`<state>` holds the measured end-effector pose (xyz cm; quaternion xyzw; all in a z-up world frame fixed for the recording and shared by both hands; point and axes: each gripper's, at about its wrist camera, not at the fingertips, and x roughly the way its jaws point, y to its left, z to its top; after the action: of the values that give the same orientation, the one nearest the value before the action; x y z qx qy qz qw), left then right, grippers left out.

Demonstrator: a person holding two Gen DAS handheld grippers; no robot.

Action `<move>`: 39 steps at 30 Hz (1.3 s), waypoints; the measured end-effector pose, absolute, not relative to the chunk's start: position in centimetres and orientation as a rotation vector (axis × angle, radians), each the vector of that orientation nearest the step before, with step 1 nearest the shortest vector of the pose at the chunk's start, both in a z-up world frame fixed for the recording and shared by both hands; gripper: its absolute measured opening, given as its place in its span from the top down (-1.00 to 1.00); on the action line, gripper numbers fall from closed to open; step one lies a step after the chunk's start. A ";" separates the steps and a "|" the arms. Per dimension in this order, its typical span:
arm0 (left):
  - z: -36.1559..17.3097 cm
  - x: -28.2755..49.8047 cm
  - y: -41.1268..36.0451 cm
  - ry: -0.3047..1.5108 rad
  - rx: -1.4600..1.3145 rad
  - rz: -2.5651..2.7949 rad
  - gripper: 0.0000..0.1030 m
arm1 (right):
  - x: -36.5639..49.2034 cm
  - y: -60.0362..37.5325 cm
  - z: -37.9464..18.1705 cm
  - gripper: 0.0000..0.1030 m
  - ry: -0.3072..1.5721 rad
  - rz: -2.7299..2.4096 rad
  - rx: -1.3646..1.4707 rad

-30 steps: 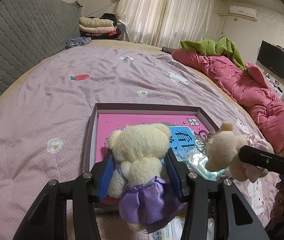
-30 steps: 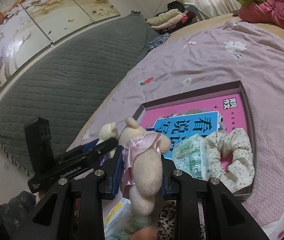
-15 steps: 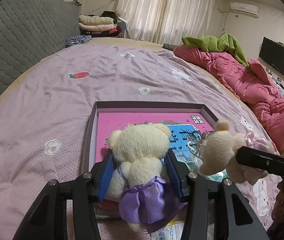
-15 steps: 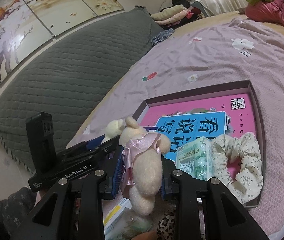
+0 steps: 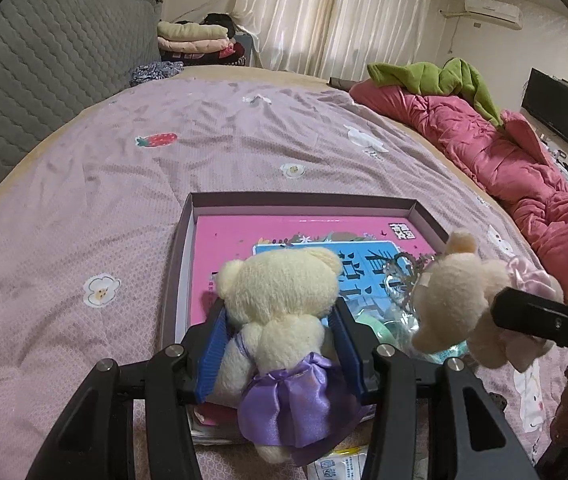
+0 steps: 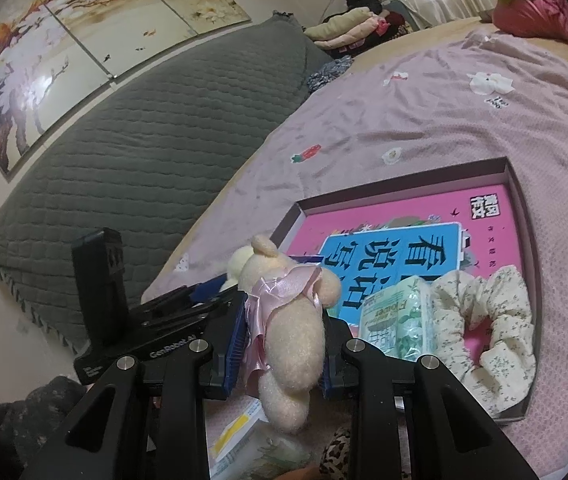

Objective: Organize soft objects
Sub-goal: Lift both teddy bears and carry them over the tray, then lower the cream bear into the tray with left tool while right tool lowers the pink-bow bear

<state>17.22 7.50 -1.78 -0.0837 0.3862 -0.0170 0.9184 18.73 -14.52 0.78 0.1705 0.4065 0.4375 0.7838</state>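
A cream teddy bear point(image 5: 280, 308) in a purple skirt was clamped between the left tongs point(image 5: 282, 344) above a shallow box point(image 5: 303, 200) on the bed point(image 5: 104, 200); a second bear point(image 5: 455, 300) was held alongside.

Left wrist camera is sitting right behind its own fingers, looking down and forward across the bed point(image 5: 124, 184) toward the curtains point(image 5: 335, 16). Right wrist camera is looking from close behind its fingers too, angling left toward the headboard point(image 6: 156, 136). Both are sharing the shallow box point(image 5: 303, 199) point(image 6: 399, 183) with the pink book point(image 5: 284, 228) point(image 6: 403, 208), seen close up.
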 end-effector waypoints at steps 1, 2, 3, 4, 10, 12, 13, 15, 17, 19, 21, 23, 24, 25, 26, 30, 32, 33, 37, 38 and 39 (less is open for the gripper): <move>-1.9 17.3 7.5 0.799 -0.171 -0.033 0.02 | 18.7 -14.4 0.7 0.41 0.882 0.948 0.369; -2.0 17.3 7.5 0.802 -0.171 -0.032 0.02 | 18.8 -14.3 0.6 0.40 0.890 0.953 0.370; -2.1 17.4 7.5 0.806 -0.171 -0.030 0.02 | 18.8 -14.3 0.5 0.40 0.896 0.954 0.371; -2.2 17.4 7.6 0.809 -0.171 -0.029 0.02 | 18.9 -14.2 0.4 0.39 0.902 0.954 0.371; -2.5 17.7 7.5 0.827 -0.165 -0.031 0.02 | 19.3 -13.7 -0.3 0.39 0.937 0.939 0.348; -2.5 17.7 7.5 0.829 -0.163 -0.034 0.02 | 19.4 -13.6 -0.4 0.39 0.941 0.929 0.335; -2.6 17.7 7.5 0.830 -0.161 -0.034 0.02 | 19.4 -13.5 -0.5 0.39 0.946 0.926 0.326; -2.6 17.7 7.4 0.833 -0.158 -0.037 0.02 | 19.4 -13.4 -0.6 0.39 0.951 0.912 0.309; -2.7 17.7 7.4 0.834 -0.156 -0.036 0.02 | 19.4 -13.4 -0.8 0.39 0.960 0.899 0.292; -2.7 17.7 7.4 0.834 -0.155 -0.037 0.02 | 19.4 -13.3 -1.1 0.39 0.971 0.884 0.275; -2.7 17.7 7.4 0.835 -0.155 -0.038 0.02 | 19.5 -13.3 -1.2 0.39 0.972 0.867 0.260; -2.7 17.7 7.4 0.834 -0.155 -0.038 0.02 | 19.5 -13.4 -1.3 0.39 0.971 0.858 0.253; -2.7 17.7 7.4 0.835 -0.154 -0.038 0.02 | 19.5 -13.3 -1.3 0.39 0.971 0.851 0.244; -2.7 17.6 7.4 0.835 -0.155 -0.038 0.02 | 19.5 -13.3 -1.3 0.38 0.968 0.844 0.233; -2.6 17.6 7.4 0.834 -0.154 -0.039 0.02 | 19.4 -13.3 -1.4 0.37 0.968 0.840 0.224; -2.8 17.6 7.3 0.836 -0.151 -0.040 0.02 | 19.5 -13.1 -1.5 0.37 0.964 0.822 0.193; -2.8 17.6 7.2 0.836 -0.149 -0.042 0.02 | 19.5 -13.1 -1.5 0.36 0.962 0.818 0.189; -2.8 17.6 7.2 0.836 -0.149 -0.042 0.02 | 19.5 -13.1 -1.5 0.36 0.962 0.811 0.185; -2.9 17.6 7.1 0.838 -0.146 -0.044 0.02 | 19.5 -13.2 -1.4 0.33 0.960 0.803 0.174; -2.9 17.6 7.1 0.838 -0.145 -0.044 0.02 | 19.5 -13.2 -1.3 0.30 0.957 0.798 0.167; -2.9 17.6 7.1 0.838 -0.145 -0.044 0.02 | 19.5 -13.3 -1.3 0.29 0.956 0.794 0.163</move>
<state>17.62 7.08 -2.87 -0.0703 0.4064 -0.0212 0.9107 19.49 -13.26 -1.27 0.0764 0.4471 0.3717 0.8100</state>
